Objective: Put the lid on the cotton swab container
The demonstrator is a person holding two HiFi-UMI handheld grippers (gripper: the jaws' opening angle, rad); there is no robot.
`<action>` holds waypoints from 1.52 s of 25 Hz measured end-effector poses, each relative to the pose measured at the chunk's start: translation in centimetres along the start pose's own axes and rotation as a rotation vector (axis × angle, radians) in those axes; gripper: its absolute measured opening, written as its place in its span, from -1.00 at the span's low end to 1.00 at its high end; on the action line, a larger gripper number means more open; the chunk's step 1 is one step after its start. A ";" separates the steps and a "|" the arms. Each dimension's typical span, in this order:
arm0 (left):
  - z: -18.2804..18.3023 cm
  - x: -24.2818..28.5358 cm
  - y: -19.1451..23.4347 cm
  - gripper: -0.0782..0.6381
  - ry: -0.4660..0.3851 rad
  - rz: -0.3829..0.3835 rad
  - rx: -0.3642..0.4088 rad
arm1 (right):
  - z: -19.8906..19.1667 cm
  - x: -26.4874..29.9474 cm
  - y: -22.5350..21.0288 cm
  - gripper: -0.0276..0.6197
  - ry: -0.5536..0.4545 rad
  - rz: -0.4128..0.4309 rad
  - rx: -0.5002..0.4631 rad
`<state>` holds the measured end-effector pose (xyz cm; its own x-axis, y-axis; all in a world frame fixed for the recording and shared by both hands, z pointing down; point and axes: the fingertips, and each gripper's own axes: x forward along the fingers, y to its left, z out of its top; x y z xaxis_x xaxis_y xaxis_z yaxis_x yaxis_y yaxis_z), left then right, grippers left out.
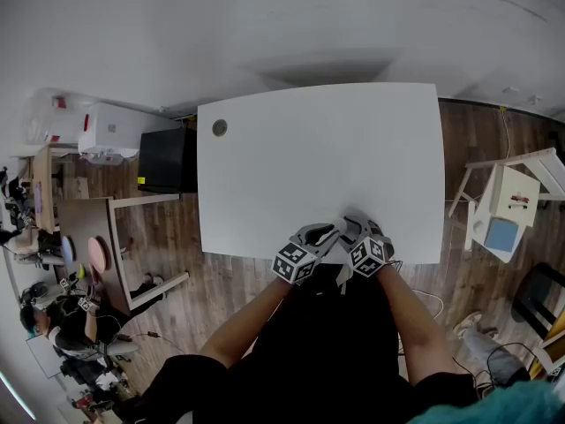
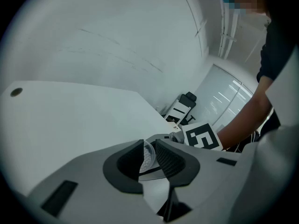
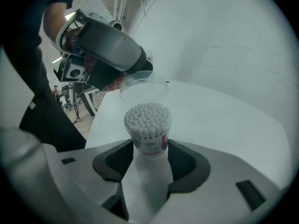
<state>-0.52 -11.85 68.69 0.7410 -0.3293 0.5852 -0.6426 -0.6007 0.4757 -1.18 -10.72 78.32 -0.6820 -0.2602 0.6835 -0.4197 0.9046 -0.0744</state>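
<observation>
Cotton swab container (image 3: pixel 147 125), clear cylinder, open-topped, clamped in right gripper (image 3: pixel 148 146) jaws. Clear round plastic lid (image 3: pixel 144 85), clamped in left gripper (image 2: pixel 149 148) jaws, at container's 12 o'clock, apart.

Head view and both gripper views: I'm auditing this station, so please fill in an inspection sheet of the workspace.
Surface: white table, with a round mark near its far left corner.
Job's things: cotton swab container open, swabs showing; lid in the air beyond it, not on.
Clutter: nothing seen.
Grippers: left gripper fingers shut on the lid; right gripper fingers shut on the cotton swab container.
Cables: cable on the floor.
Surroundings: wooden floor, black box, white stool.
</observation>
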 end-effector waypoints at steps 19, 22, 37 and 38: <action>-1.6 2.6 0.3 -0.64 0.057 -0.009 -0.015 | -0.6 0.4 0.0 -0.15 0.020 0.028 -0.012; -1.7 2.8 0.3 -0.64 0.061 -0.002 -0.016 | -0.5 0.4 0.1 -0.15 0.020 0.035 -0.010; -2.1 3.4 0.9 -0.74 0.091 0.031 -0.006 | -0.6 0.3 0.0 -0.15 0.018 0.036 -0.016; -2.1 3.5 0.8 -0.74 0.095 0.031 -0.002 | -0.7 0.3 0.0 -0.15 0.018 0.035 -0.017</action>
<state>1.13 -11.95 72.47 0.6992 -0.2769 0.6591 -0.6651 -0.5901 0.4576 -0.95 -10.60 78.99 -0.6848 -0.2225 0.6939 -0.3856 0.9186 -0.0860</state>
